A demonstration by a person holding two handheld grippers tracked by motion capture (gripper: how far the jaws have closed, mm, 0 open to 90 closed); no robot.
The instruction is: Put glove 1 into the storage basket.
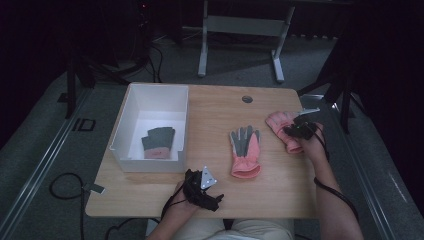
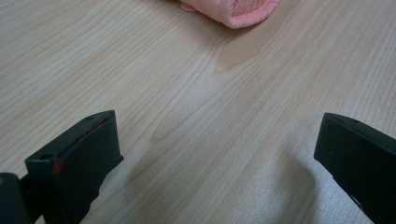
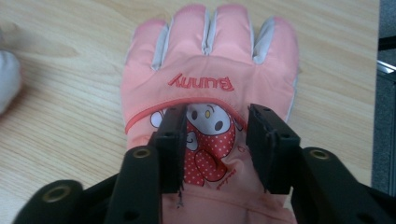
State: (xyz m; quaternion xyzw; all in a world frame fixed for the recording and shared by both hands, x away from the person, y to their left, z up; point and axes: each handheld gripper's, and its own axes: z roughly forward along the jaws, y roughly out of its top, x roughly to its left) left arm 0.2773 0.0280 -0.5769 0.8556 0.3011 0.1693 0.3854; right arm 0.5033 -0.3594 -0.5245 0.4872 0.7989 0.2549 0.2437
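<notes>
The pink glove [image 3: 210, 93] with the "Bunny" lettering is laid flat, back up, at the right end of the wooden table [image 1: 280, 185], directly beneath the right gripper [image 3: 215, 140]. The two black jaws are held partly apart, one to each side of the cartoon patch on the glove's back; fabric is seen between them, but a squeeze on it cannot be made out (no fold is lifted). In the high view this glove [image 1: 281, 122] is half covered by the right gripper [image 1: 298, 131] and the hand behind it.

To the left of that gripper, a second pink glove [image 1: 245, 152] is laid palm up with grey fingers, near the table's middle. Farther left a white box [image 1: 131, 107] is placed, with a grey glove [image 1: 159, 142] inside it.

The left gripper [image 1: 202, 190] is rested at the near edge, jaws spread wide over bare wood [image 2: 201, 154], the cuff of the second glove [image 2: 233, 10] ahead of it.
</notes>
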